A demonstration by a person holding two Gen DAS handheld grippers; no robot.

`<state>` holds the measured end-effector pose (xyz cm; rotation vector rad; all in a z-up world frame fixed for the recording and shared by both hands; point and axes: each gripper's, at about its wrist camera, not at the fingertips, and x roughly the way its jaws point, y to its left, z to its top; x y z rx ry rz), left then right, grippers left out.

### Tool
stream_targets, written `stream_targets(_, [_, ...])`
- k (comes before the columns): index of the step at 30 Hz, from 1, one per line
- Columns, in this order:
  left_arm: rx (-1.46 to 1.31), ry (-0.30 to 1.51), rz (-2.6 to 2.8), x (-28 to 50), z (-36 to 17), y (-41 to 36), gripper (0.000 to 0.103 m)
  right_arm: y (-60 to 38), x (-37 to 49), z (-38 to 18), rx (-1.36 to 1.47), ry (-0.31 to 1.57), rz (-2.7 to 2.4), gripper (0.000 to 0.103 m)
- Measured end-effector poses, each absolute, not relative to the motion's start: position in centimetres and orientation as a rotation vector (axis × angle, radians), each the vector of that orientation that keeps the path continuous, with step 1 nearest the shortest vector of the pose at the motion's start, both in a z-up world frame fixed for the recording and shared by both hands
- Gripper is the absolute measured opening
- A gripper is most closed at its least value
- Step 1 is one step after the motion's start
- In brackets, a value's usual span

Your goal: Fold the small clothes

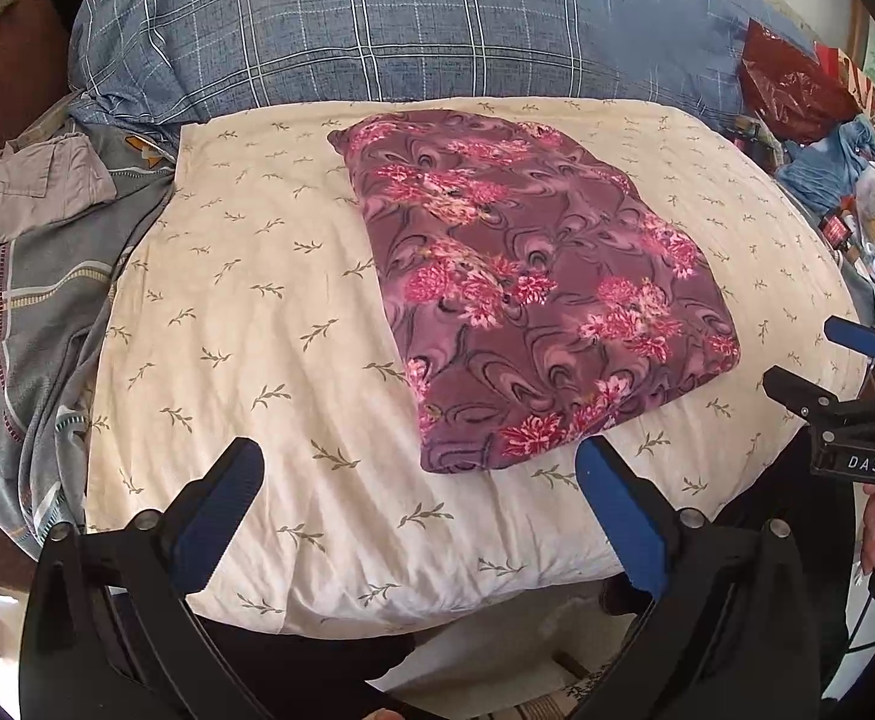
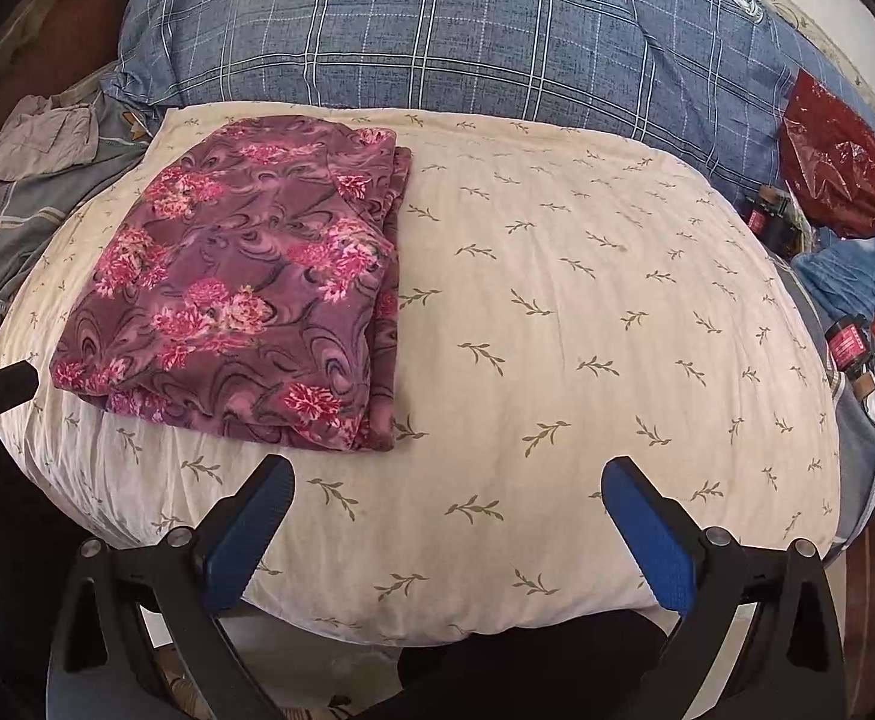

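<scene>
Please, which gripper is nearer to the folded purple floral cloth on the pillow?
Left. The left gripper hangs open just short of the floral cloth's near edge, its right finger almost at it. The right gripper, also open, is off to the cloth's right, over bare pillow.

Soft daylight, sharp focus, fisheye-warped edges

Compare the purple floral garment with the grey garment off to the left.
The purple floral garment is folded into a neat flat rectangle; the grey garment lies crumpled and unfolded. The purple one rests on the cream leaf-print pillow; the grey one sits off it, on grey patterned bedding. The purple is busily patterned, the grey plain. Neither is held by any fingers.
</scene>
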<state>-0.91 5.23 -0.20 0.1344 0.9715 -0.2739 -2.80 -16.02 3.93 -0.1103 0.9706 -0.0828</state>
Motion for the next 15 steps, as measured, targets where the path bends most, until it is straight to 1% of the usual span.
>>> stream_targets(15, [0.216,0.977,-0.331,-2.5,-1.4,3.4,0.103,-16.3,-2.1,4.4,-0.115,0.96,-0.086,0.103])
